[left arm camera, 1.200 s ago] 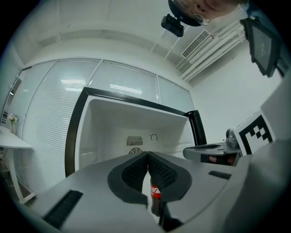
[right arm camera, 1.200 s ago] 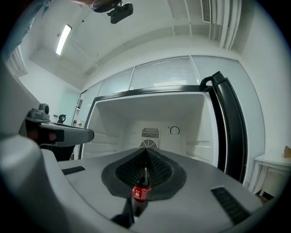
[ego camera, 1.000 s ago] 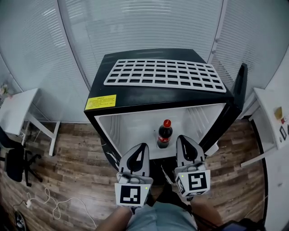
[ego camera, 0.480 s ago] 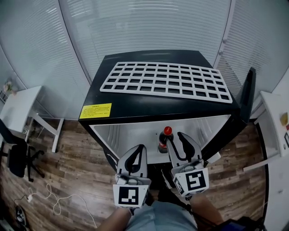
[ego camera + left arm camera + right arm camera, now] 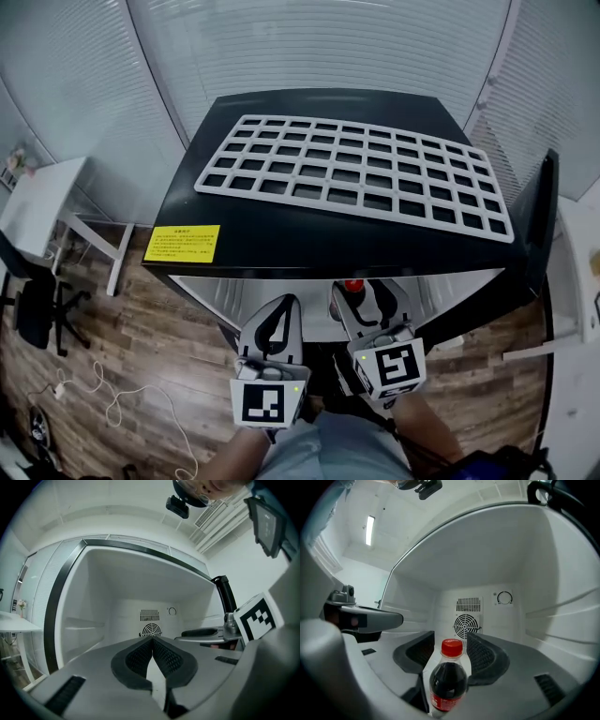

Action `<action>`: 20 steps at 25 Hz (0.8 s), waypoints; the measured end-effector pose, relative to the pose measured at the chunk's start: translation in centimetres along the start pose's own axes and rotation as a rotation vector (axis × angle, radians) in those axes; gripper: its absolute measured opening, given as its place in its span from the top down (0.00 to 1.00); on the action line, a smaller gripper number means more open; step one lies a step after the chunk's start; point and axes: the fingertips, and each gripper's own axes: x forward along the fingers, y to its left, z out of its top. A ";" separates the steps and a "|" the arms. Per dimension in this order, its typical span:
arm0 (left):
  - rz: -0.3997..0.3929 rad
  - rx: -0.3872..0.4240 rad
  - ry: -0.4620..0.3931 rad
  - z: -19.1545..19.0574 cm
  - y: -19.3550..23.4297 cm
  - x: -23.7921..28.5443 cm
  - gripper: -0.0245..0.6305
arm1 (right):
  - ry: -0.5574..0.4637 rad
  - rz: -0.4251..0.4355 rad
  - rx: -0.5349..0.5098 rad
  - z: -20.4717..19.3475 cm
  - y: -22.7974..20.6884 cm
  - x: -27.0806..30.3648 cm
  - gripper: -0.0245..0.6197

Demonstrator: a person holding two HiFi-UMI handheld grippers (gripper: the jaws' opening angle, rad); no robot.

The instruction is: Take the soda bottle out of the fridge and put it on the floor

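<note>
Right gripper view: soda bottle (image 5: 449, 681) between jaws

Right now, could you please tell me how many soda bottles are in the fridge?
1. The soda bottle stands upright inside the fridge, between the right tongs, which have just been opening and do not grip it. The inner side of the door is hidden.

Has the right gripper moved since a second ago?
Yes: the right gripper went left and into the fridge, its jaws just opening to straddle the soda bottle, not yet pressing it.
</note>
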 end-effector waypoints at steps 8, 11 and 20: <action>0.039 -0.021 0.025 -0.9 1.5 1.5 0.94 | 0.056 0.044 0.001 -1.3 -0.1 3.0 0.61; 0.042 -0.017 0.031 -1.2 1.5 1.9 0.94 | 0.069 0.053 -0.001 -1.8 -0.2 3.6 0.62; 0.055 -0.037 0.025 -1.5 2.0 2.4 0.94 | 0.086 0.054 -0.038 -2.0 -0.2 4.3 0.68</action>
